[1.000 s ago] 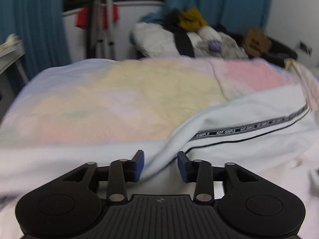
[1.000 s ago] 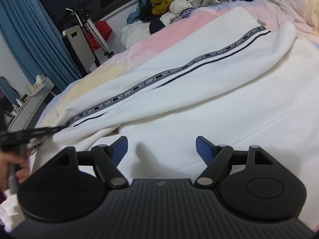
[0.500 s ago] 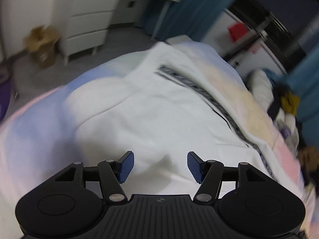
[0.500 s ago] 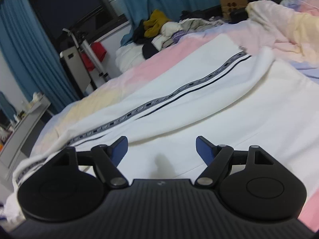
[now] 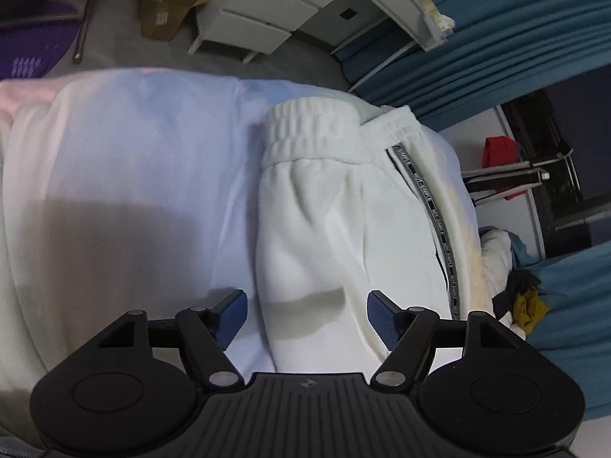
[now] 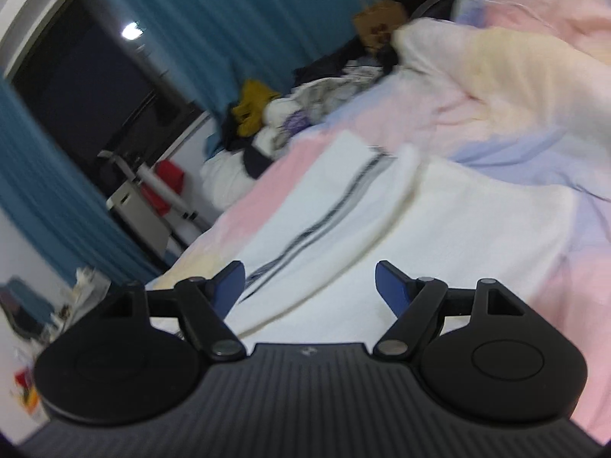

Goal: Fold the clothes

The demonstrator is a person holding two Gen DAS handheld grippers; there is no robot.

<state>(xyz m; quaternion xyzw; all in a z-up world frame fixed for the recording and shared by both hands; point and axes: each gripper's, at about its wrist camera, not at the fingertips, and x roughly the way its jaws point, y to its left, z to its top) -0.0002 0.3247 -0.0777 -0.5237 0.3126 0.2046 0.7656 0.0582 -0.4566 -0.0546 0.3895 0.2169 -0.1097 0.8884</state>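
Note:
White sweatpants [image 5: 324,221] with a black lettered side stripe [image 5: 435,210] lie on the pastel bedspread [image 5: 133,145]. Their ribbed waistband [image 5: 309,129] is at the far end in the left wrist view. My left gripper [image 5: 305,315] is open and empty, just above the pants' upper part. The pants also show in the right wrist view [image 6: 439,229], laid out lengthwise, legs running away. My right gripper [image 6: 309,286] is open and empty, hovering over the white cloth.
A white drawer unit [image 5: 275,11], a cardboard box [image 5: 168,0] and a purple mat [image 5: 30,49] are on the floor beyond the bed edge. A clothes pile [image 6: 275,122] and a bunched duvet [image 6: 496,76] lie at the far side. Blue curtains [image 6: 229,11] hang behind.
My left gripper let go of the pants fabric, opened, and swung round to face the waistband end. My right gripper stayed open and moved along the pants toward the leg end.

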